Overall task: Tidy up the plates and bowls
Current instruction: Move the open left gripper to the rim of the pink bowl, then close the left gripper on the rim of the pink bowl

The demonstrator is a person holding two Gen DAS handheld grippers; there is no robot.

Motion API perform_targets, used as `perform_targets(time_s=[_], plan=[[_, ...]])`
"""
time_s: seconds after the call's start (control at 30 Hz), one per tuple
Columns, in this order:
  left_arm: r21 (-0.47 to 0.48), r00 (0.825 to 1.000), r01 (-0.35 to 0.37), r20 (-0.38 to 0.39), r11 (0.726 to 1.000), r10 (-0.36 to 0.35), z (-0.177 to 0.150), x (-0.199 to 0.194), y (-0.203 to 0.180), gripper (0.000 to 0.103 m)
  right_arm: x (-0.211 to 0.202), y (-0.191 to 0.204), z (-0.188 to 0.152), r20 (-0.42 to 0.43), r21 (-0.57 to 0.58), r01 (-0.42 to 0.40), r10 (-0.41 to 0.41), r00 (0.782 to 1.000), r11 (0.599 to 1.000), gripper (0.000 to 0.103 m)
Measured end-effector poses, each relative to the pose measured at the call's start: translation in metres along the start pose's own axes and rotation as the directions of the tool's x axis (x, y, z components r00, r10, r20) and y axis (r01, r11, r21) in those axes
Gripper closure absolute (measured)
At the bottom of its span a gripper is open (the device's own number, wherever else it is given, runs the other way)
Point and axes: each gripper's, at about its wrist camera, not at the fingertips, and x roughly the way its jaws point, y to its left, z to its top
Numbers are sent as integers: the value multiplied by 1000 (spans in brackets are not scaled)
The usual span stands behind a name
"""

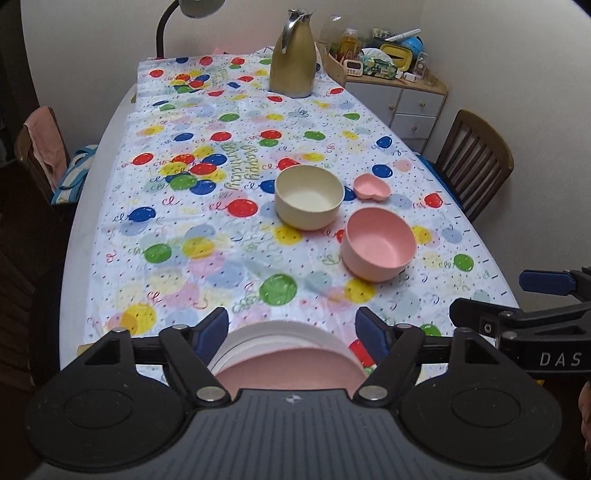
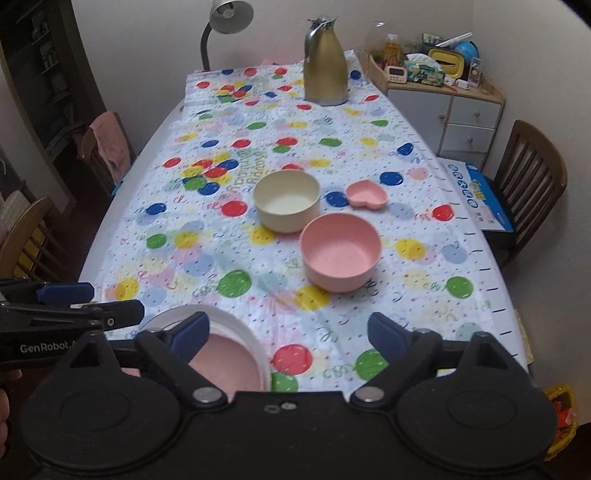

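A pink plate (image 1: 291, 365) lies on a white plate (image 1: 273, 330) at the table's near edge, right under my open left gripper (image 1: 291, 330); the stack also shows in the right wrist view (image 2: 229, 358). A cream bowl (image 1: 308, 195) (image 2: 287, 201), a pink bowl (image 1: 378, 243) (image 2: 340, 253) and a small pink heart dish (image 1: 372, 187) (image 2: 366, 194) stand mid-table. My right gripper (image 2: 288, 332) is open and empty, just right of the stack and short of the pink bowl.
A gold jug (image 1: 293, 62) (image 2: 325, 66) stands at the far end by a desk lamp (image 2: 227, 22). Chairs (image 1: 474, 162) (image 1: 40, 151) flank the table. A cluttered drawer cabinet (image 2: 461, 114) is at back right. The balloon tablecloth (image 1: 207, 236) covers the table.
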Motion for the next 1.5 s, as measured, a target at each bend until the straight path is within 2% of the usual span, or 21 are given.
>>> perform_targets(time_s=[0.17,0.43,0.77,1.1,1.2,1.33,1.4,1.5], plan=[[-16,1000,-23,-2,1000,23,19,21,-22,26,6,-24,11,-2,-8,35,-35,999,999,2],[-71,998,-67,-28,995,65,45,62,-50,26,35,-68,38,-20,-11,19,-19,1000,1000,2],[-137,988,-136,-89,981,125,69,124,-66,26,90,-110,68,-71,-41,-19,16,997,999,2],[-186,975,-169,-176,968,137,77,188,-69,26,157,-138,85,-147,2,-45,45,988,999,7],[-193,972,-171,-196,966,133,76,205,-67,26,175,-141,84,-174,4,-53,52,983,999,14],[-213,971,-168,-206,963,124,73,220,-66,26,197,-143,78,-215,13,-60,62,975,998,28],[-218,970,-168,-211,961,122,72,226,-67,26,205,-142,76,-230,21,-67,70,971,998,31],[-220,970,-169,-212,961,122,71,231,-69,27,213,-141,74,-240,31,-80,85,967,996,43]])
